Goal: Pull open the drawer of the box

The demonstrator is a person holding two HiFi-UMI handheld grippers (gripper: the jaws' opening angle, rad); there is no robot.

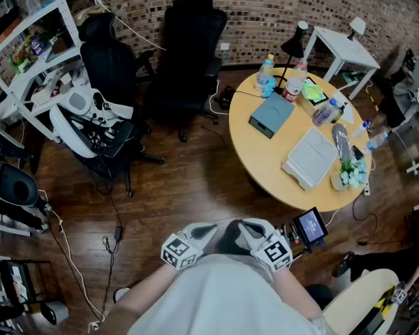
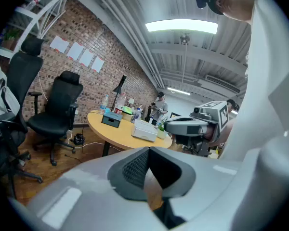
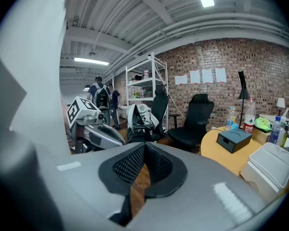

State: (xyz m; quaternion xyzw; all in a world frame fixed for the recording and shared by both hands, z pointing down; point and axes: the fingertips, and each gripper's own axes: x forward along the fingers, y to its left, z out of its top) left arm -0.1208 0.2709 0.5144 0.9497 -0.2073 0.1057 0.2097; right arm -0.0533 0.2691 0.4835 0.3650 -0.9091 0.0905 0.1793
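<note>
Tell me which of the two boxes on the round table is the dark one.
The blue-grey box at the far side of the table, beside the bottles. The other box, closer to this edge, is pale grey.

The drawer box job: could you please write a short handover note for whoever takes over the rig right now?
Left gripper: shut, empty, held close to the body.
Right gripper: shut, empty, beside the left one.
Dark box: on the round table, across open floor from the person and probably out of reach; its drawer looks closed.
Done: nothing yet.
Left: step up to the table, grip the drawer front, pull it open.
</note>
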